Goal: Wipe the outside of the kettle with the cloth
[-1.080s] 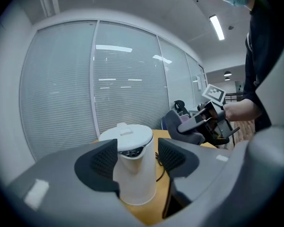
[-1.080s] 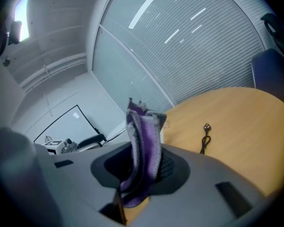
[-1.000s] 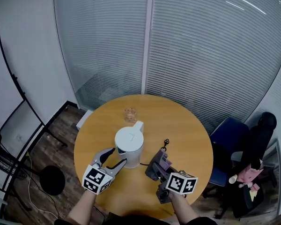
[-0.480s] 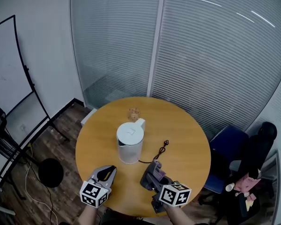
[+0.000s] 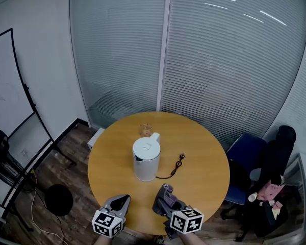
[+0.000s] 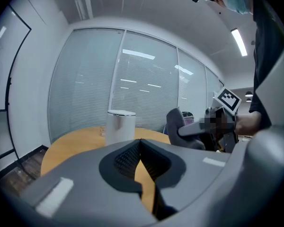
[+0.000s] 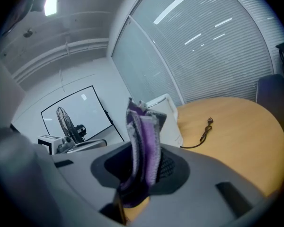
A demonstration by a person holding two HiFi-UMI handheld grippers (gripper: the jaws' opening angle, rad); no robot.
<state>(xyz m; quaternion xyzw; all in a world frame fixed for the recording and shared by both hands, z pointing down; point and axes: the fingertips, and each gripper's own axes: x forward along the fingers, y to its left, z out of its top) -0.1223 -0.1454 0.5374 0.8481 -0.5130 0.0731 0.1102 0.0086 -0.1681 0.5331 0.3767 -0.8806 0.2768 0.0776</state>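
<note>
A white electric kettle [image 5: 146, 158] stands upright near the middle of the round wooden table [image 5: 204, 160], with its black cord and plug [image 5: 177, 166] trailing to the right. The kettle [image 6: 120, 125] shows ahead in the left gripper view, and partly behind the cloth as the kettle [image 7: 169, 118] in the right gripper view. My left gripper [image 5: 120, 202] is at the table's near edge, shut with nothing between its jaws, apart from the kettle. My right gripper [image 5: 164, 200] is shut on a folded purple and grey cloth [image 7: 143, 148], also at the near edge.
A small glass [image 5: 145, 129] stands behind the kettle toward the far edge. Blue and black chairs [image 5: 255, 157] sit to the table's right. A whiteboard stand [image 5: 20, 116] and a black fan base [image 5: 58, 199] are on the floor to the left. Glass walls with blinds lie beyond.
Both grippers have drawn back from the kettle toward the table's near edge. The left gripper's jaws, open beside the kettle a second ago, have closed empty. The cloth stayed in the right gripper.
</note>
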